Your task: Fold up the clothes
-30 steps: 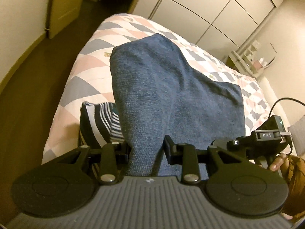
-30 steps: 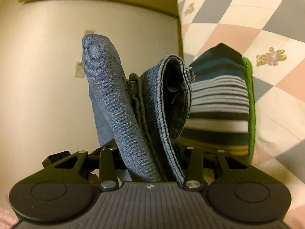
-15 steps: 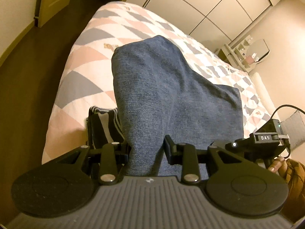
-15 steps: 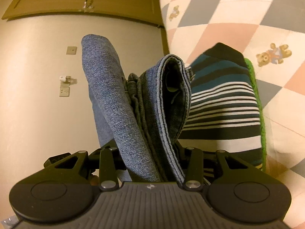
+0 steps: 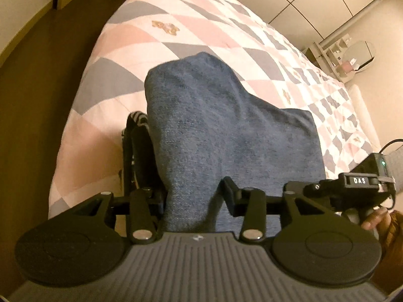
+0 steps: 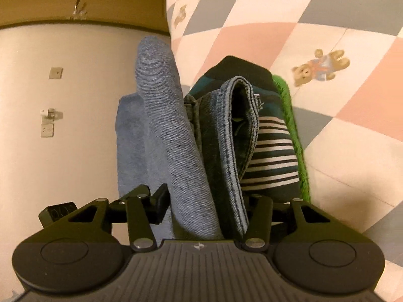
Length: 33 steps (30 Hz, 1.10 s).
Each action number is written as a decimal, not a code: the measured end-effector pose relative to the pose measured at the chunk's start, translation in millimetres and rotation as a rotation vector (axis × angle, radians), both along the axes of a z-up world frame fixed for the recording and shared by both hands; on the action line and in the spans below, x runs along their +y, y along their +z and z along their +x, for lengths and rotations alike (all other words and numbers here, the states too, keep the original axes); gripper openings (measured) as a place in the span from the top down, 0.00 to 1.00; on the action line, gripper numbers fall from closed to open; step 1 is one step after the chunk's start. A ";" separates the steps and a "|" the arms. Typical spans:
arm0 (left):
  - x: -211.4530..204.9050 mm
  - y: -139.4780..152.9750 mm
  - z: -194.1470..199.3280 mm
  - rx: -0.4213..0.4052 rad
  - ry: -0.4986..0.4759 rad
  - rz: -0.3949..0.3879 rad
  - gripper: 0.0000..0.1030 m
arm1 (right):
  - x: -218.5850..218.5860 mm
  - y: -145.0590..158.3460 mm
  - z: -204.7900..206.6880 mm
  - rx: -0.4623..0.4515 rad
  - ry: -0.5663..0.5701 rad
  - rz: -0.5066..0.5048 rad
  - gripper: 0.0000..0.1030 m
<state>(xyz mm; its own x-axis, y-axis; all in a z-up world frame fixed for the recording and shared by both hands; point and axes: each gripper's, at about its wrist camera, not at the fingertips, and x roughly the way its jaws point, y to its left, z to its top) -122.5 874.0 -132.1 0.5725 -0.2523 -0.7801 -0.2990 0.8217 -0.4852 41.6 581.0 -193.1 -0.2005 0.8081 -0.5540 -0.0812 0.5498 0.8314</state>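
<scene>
Left gripper: bottom centre of the left wrist view – jaws have just been opening, folded jeans between them, a gap at the right pad; the left pad's contact I cannot tell.
Right gripper: bottom centre of the right wrist view – jaws have just been opening; the left pad stands just off the denim, and the right pad is hidden behind the hem.
Jeans: a thick folded bundle at frame centre in both views, lying over the striped garment.
Striped garment: folded, right of centre in the right wrist view, on a green cloth.
Quilt: pink, grey and white diamonds across the upper frame, under the pile.
Far right, left wrist view: the other gripper's handle in a hand.
</scene>
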 end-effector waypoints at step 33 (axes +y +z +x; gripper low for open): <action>-87.6 -0.2 -81.7 -0.008 -0.101 0.446 0.91 | -38.3 66.3 -144.0 -1.029 0.433 -0.190 0.72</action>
<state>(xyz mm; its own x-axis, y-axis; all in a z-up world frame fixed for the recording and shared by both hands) -204.2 786.5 -132.3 0.5689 0.0521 -0.8207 -0.2042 0.9757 -0.0795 -102.4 542.7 -126.7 0.1788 0.6668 -0.7234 -0.8928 0.4189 0.1654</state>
